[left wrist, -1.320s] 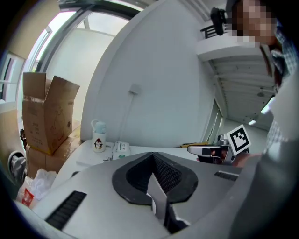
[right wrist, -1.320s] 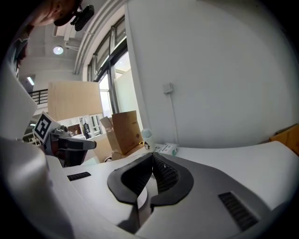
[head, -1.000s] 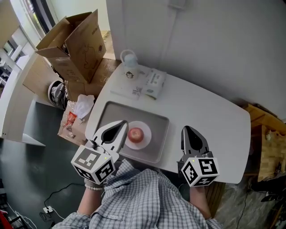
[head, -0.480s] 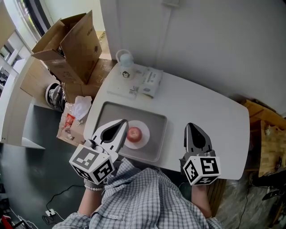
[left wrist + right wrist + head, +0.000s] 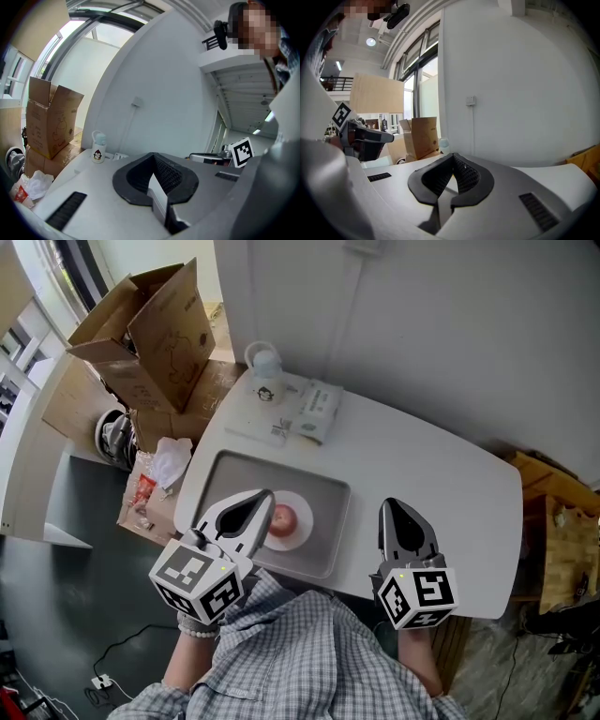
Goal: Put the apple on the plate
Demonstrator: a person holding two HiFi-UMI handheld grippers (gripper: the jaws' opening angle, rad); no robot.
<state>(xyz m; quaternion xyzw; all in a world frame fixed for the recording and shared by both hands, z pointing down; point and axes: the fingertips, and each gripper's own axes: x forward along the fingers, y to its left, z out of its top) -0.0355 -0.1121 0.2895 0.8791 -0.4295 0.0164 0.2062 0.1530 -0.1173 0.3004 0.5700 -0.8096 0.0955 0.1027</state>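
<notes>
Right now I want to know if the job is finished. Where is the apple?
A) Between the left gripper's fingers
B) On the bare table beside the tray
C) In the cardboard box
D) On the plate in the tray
D: the head view shows the apple sitting on the white plate, which lies in the grey tray.

A red apple (image 5: 283,518) sits on the small, round white plate (image 5: 303,530) before me, just left of centre in my head view.
</notes>
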